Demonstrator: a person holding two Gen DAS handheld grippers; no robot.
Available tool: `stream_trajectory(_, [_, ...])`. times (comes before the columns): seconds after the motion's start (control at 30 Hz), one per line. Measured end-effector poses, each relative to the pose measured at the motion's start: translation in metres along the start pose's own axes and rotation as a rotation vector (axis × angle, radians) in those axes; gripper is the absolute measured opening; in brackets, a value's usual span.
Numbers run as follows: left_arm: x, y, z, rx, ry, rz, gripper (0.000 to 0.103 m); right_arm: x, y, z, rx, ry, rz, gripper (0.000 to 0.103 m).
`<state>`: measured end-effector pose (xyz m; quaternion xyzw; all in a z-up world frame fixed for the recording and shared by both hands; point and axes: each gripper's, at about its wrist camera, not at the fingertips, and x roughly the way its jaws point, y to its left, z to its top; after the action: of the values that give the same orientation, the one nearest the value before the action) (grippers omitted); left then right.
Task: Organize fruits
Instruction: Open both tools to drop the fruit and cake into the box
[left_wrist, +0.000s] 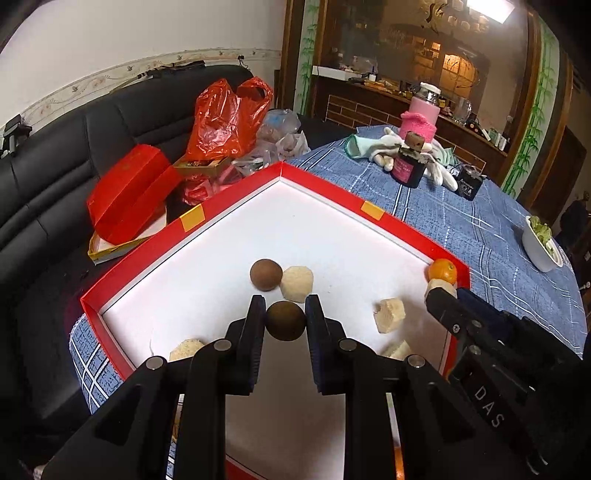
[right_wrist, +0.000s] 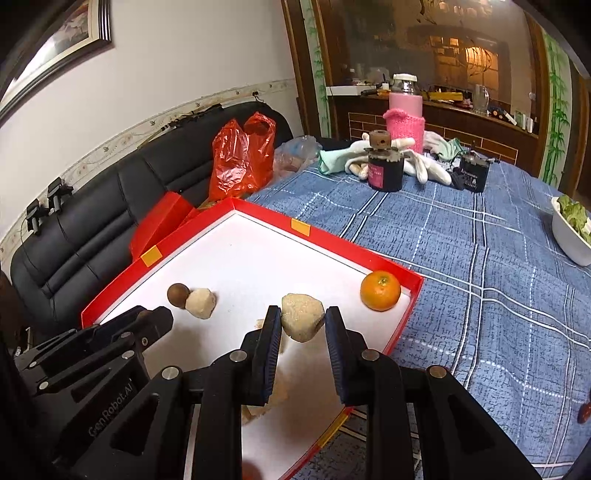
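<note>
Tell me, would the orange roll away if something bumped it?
Probably a little. The orange looks round and smooth, so a nudge would likely set it rolling. It sits in the corner of the red tray, whose raised rim should stop it. It looks firm, not squashy.

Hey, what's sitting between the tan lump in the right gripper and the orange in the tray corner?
Nothing: in the right wrist view, only bare white floor of the red tray separates the tan lump from the orange.

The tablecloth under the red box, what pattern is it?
Blue tablecloth with a white grid of lines; clearest in the right wrist view.
</note>
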<state>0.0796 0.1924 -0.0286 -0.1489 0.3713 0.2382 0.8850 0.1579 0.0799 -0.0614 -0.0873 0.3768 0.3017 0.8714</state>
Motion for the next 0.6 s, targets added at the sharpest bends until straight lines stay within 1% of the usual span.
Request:
stream_trajectory(0.1, [0.006,0.003,0.0,-0.014,0.028,0.011,0.02,0.003,0.0,0.0,0.0,0.011,-0.004,0.026])
stream_trajectory(0.2, [0.009,0.011,-0.001,-0.056,0.037,0.043,0.02,0.006,-0.001,0.0,0.003,0.027,-0.01,0.026])
stream_trajectory(0.23, [0.011,0.014,-0.001,-0.068,0.052,0.073,0.028,0.007,-0.001,-0.001,0.006,0.03,-0.014,0.027])
stream_trajectory(0.27, [0.013,0.016,-0.001,-0.079,0.067,0.088,0.045,0.006,-0.002,-0.001,0.008,0.032,-0.016,0.031])
stream_trajectory(0.3, [0.015,0.018,-0.001,-0.09,0.085,0.097,0.061,0.005,-0.002,-0.002,0.009,0.032,-0.019,0.043])
stream_trajectory(0.33, [0.015,0.019,-0.002,-0.093,0.085,0.097,0.065,0.003,-0.003,-0.003,0.007,0.026,-0.02,0.051])
stream_trajectory(0.37, [0.013,0.019,-0.002,-0.094,0.081,0.103,0.07,0.0,-0.003,-0.004,0.003,0.017,-0.02,0.054])
stream_trajectory(0.4, [0.011,0.018,-0.002,-0.092,0.075,0.112,0.071,-0.004,-0.003,-0.004,0.003,0.011,-0.021,0.057])
stream_trajectory(0.5, [0.0,0.018,-0.004,-0.088,0.056,0.1,0.071,-0.023,-0.01,-0.009,0.002,-0.02,-0.012,0.059])
stream_trajectory(0.6, [-0.019,0.02,-0.007,-0.118,-0.006,0.072,0.071,-0.056,-0.031,-0.02,0.015,-0.078,-0.035,0.063])
